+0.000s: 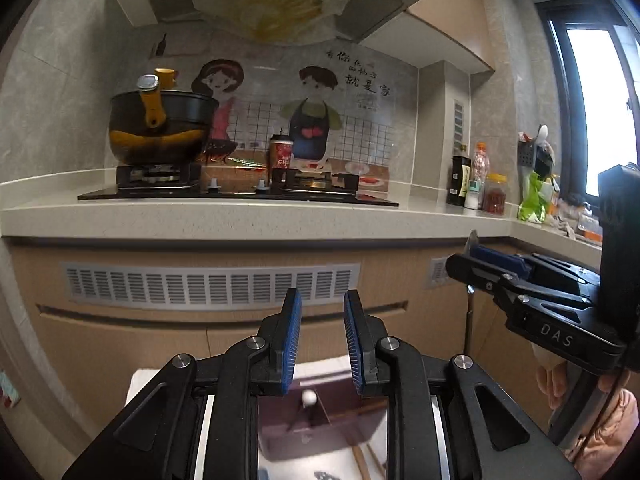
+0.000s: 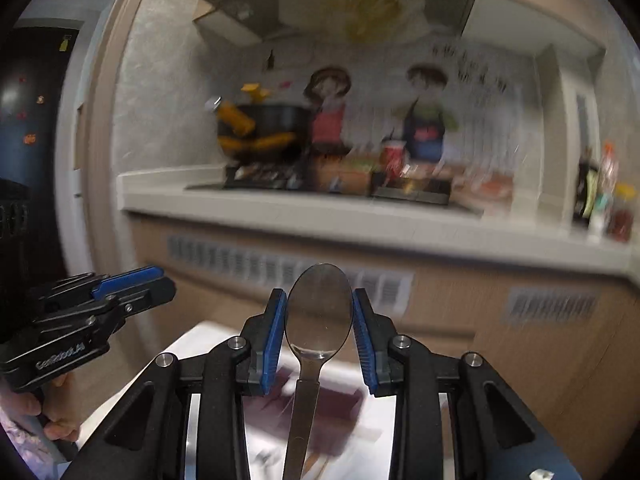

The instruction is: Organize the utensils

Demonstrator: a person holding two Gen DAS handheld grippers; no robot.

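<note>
Below the left claw [image 1: 322, 336], past its blue pads, a purple divided box [image 1: 320, 428] sits on a white desk [image 1: 142, 380], with a white-tipped utensil [image 1: 309, 399] standing in one compartment and a wooden stick [image 1: 360, 460] lying just beside the box. This claw's jaws stand a little apart with nothing between them. At the right of this view the right claw [image 1: 476, 258] comes in from the side, a thin metal edge poking up from it and a handle hanging under it. Behind runs the kitchen counter with a pot [image 1: 160, 128] on the stove.

From the right wrist, the right claw [image 2: 319, 320] is clamped on a steel spoon [image 2: 318, 312], pads pressing the bowl's sides, bowl up, handle running down toward the camera. The box [image 2: 320, 412] is a blurred purple patch underneath, so its compartments cannot be read here. The left claw [image 2: 132, 284] shows at the left edge.

My judgement: sorting is part done. At least one utensil appears to be filed; the spoon is lifted but not yet placed, and the stick waits.
</note>
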